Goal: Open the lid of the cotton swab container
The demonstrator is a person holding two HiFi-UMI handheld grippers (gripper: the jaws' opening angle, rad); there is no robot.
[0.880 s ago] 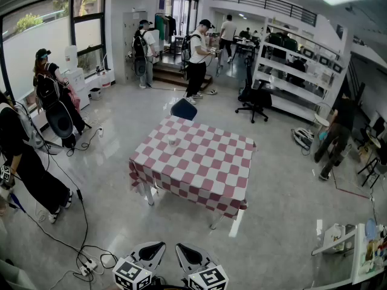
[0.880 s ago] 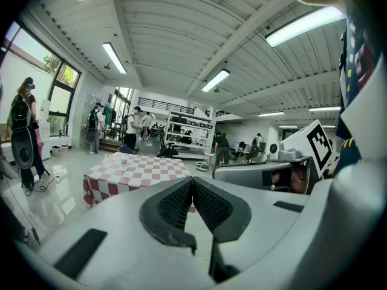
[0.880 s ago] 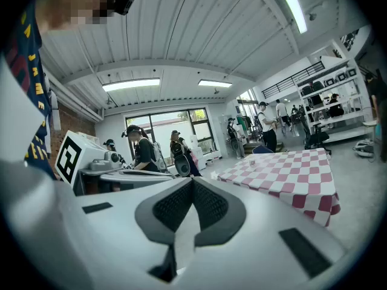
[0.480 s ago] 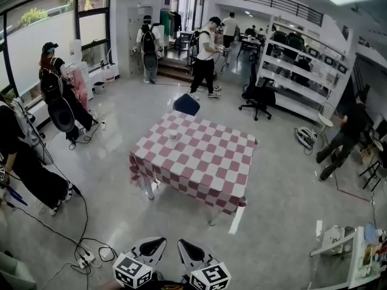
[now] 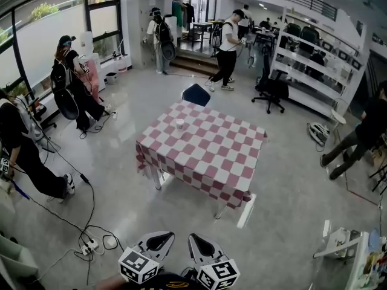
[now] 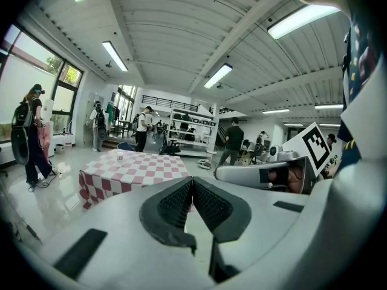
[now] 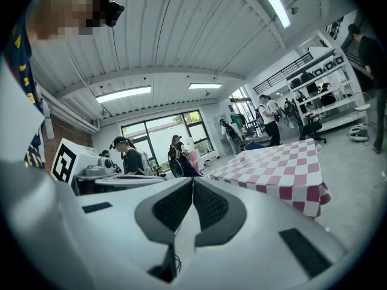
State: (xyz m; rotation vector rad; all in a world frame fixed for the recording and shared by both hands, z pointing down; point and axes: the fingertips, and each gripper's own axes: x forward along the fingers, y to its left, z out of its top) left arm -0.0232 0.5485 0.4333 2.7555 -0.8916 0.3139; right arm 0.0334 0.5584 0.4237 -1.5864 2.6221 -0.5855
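Bright, even light from left windows (image 5: 48, 38) and ceiling strips (image 6: 299, 20) (slightly blown out); soft glare on the floor (image 5: 139, 98); fisheye bending, dark vignetted corners.

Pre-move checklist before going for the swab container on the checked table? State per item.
1. Target located: ok. The cotton swab container stands on the table, near its far left side.
2. Lid state: cannot tell, too small in every view.
3. Left gripper empty: ok, jaws together with nothing between them.
4. Right gripper empty: ok, jaws together with nothing between them.
5. Jaws ready to grasp: not ok, both are shut.
6. Within reach: not ok. The table is well away across the floor, and cables lie to the left of the way there.
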